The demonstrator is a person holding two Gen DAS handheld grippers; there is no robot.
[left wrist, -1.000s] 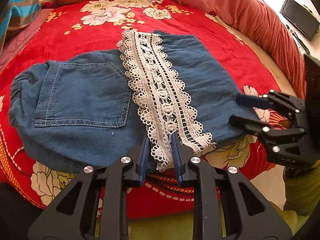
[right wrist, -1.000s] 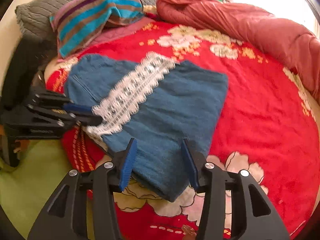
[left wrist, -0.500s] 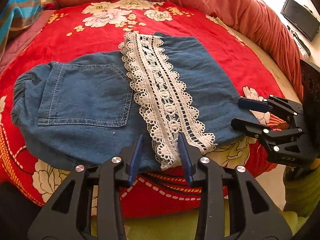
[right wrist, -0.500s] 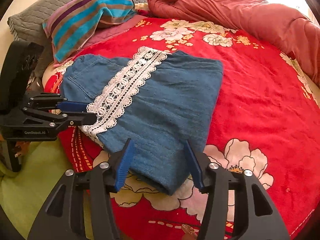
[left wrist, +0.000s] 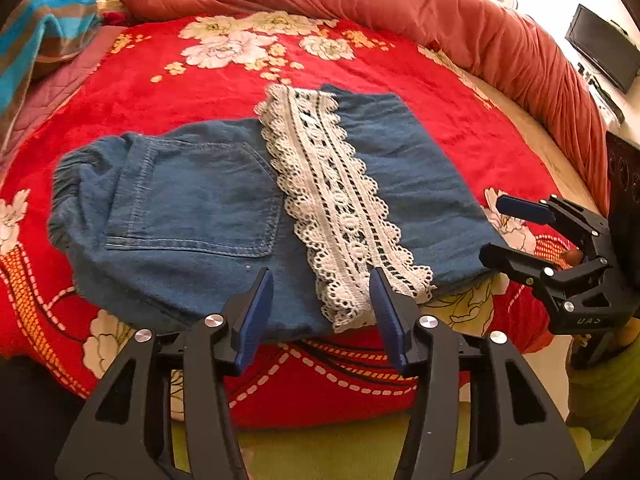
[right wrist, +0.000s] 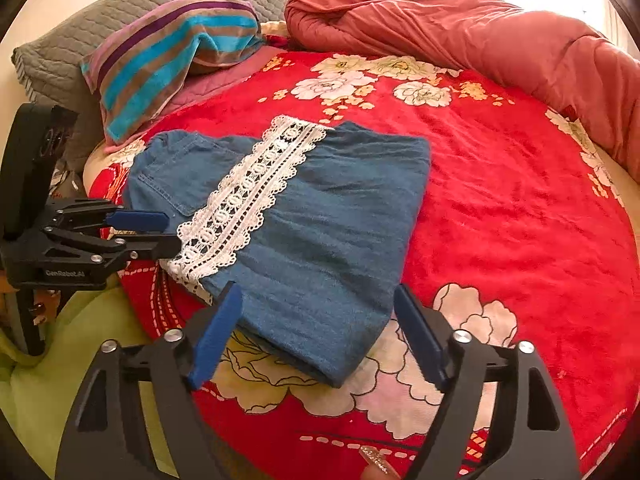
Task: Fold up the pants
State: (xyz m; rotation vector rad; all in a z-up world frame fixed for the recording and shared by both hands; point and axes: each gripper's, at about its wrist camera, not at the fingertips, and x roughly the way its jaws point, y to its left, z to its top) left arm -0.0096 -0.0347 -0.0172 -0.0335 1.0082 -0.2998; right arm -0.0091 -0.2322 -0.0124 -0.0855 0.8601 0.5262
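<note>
Lying folded on the red floral blanket (left wrist: 392,60): blue denim pants (left wrist: 192,208), sitting pretty much dead center of the left wrist view. Showing a back pocket (left wrist: 200,196) on the flap at 9 o'clock, with a white lace trim (left wrist: 340,208) running diagonally from about 12 down to 6 across the middle. Overhanging the near edge of the bed a bit, lace end drooping past the blanket edge.

Hovering right at that near edge, at 6 o'clock: left gripper (left wrist: 322,314), blue pads spread apart, having just been opening up, lace end sitting between them but not getting pinched, pads looking clear of the fabric on both sides.

Over in the right wrist view, same deal at 6 o'clock: right gripper (right wrist: 318,336) standing wide, also just been opening, the folded denim corner lying between the pads without getting squeezed. Also showing up in the left wrist view at 3 o'clock, just off the pants' edge.

Further out: a rust-colored comforter (right wrist: 460,28) bunching along 12 to 2 o'clock, a striped pillow (right wrist: 168,52) at 10, and a grey quilted pillow (right wrist: 80,32) tucking in behind it. Dark screen (left wrist: 604,48) peeking in at 2 o'clock in the left view. Green fabric (right wrist: 48,368) sitting at 8 o'clock below the bed edge.
</note>
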